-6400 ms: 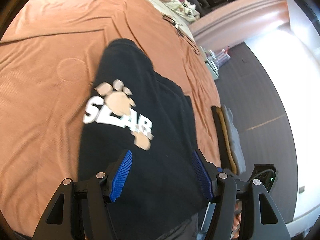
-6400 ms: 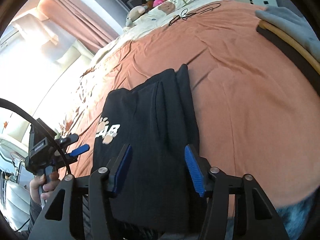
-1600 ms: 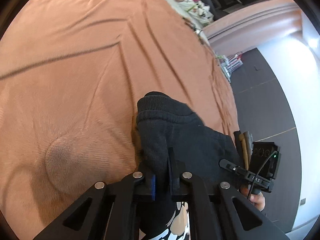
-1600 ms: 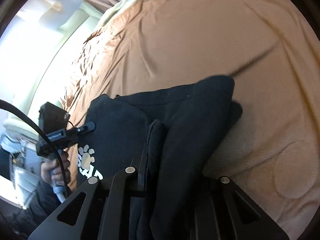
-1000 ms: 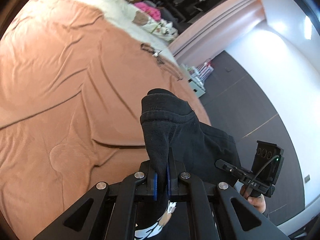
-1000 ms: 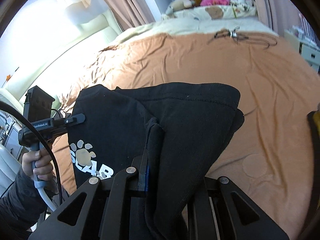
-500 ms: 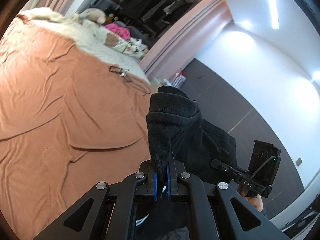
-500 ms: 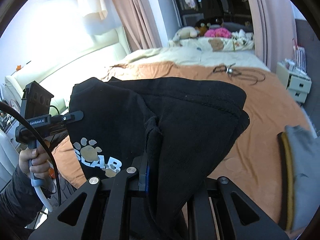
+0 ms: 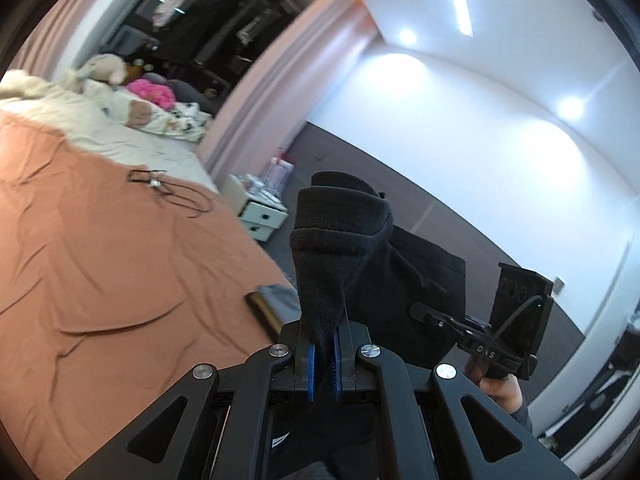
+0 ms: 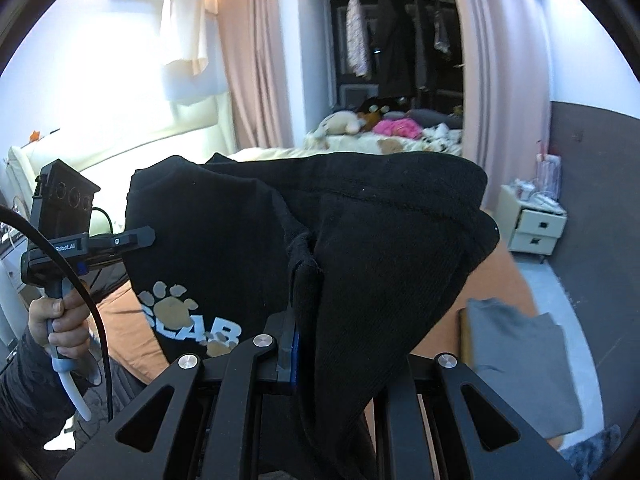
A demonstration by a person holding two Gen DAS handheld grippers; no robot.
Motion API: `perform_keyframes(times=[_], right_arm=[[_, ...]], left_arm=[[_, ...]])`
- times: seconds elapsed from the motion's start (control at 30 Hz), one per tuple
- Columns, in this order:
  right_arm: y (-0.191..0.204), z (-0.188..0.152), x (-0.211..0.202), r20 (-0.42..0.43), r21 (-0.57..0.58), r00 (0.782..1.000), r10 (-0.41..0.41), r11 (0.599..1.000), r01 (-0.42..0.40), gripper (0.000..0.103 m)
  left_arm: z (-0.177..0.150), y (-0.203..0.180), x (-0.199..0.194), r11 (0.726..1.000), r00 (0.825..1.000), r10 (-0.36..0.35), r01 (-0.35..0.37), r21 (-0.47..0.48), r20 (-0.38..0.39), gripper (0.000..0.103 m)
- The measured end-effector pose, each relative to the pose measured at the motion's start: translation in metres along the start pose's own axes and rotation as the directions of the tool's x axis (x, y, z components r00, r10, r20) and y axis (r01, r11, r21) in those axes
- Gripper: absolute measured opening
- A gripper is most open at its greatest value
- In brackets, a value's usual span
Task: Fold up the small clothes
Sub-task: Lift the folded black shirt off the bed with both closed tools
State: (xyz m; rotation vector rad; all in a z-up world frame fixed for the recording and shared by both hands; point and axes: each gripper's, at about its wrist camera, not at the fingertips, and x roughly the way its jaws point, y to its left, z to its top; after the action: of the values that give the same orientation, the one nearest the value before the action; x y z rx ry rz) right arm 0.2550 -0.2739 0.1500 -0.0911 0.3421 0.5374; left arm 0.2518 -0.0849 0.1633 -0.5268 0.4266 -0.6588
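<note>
Nearest the left wrist camera, the left gripper (image 9: 324, 356) has its 2 blue-padded fingers (image 9: 311, 364) pinched almost together on a ribbed edge of the black sweatshirt (image 9: 340, 248), which rises from between the pads and folds over just above them. In the right wrist view, the right gripper (image 10: 320, 344) is likewise clamped on the black sweatshirt (image 10: 380, 264); only 1 blue pad (image 10: 295, 354) shows at the left of the cloth, the other being hidden under a thick fold that drapes over the jaws.

The garment hangs in the air between the 2 grippers, clear of the bed. Its front panel faces the right camera, with pale paw prints and white lettering (image 10: 192, 320) low on the left side.

Just beyond the cloth, each camera sees the other tool: a hand (image 10: 60, 320) in a dark sleeve grips the left gripper's handle at the left edge of the right view, and a hand (image 9: 500, 386) holds the right gripper's handle at the lower right of the left view.

Below and behind lies the bed with an orange-brown cover (image 9: 100, 260), creased. A folded grey garment (image 10: 516, 356) rests near its edge beside a yellowish strip. Further off, a black cable (image 9: 172, 190) lies on the cover, then cream bedding with soft toys (image 10: 340, 124) and a pink item (image 10: 400, 128). A white 2-drawer bedside unit (image 10: 536, 224) stands by the dark wall, and an open wardrobe (image 10: 396, 48) with hanging clothes sits between pink curtains at the back.
</note>
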Motion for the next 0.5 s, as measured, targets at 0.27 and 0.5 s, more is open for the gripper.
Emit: perform_keyframes(times=[0.27, 0.5], right_arm=[[-0.031, -0.025, -0.049, 0.04, 0.037, 0.994, -0.098, 0.995, 0.097, 0.01], [-0.034, -0.04, -0.085, 0.06, 0.037, 0.981, -0.187, 0.982, 0.185, 0.01]], left_arm=[[0.005, -0.049, 0.074, 0.995, 0.994, -0.076, 0.081, 0.061, -0.083, 0.006], [0.005, -0.086, 0.14, 0.983, 0.981, -0.132, 0.148, 0.109, -0.139, 0.006]])
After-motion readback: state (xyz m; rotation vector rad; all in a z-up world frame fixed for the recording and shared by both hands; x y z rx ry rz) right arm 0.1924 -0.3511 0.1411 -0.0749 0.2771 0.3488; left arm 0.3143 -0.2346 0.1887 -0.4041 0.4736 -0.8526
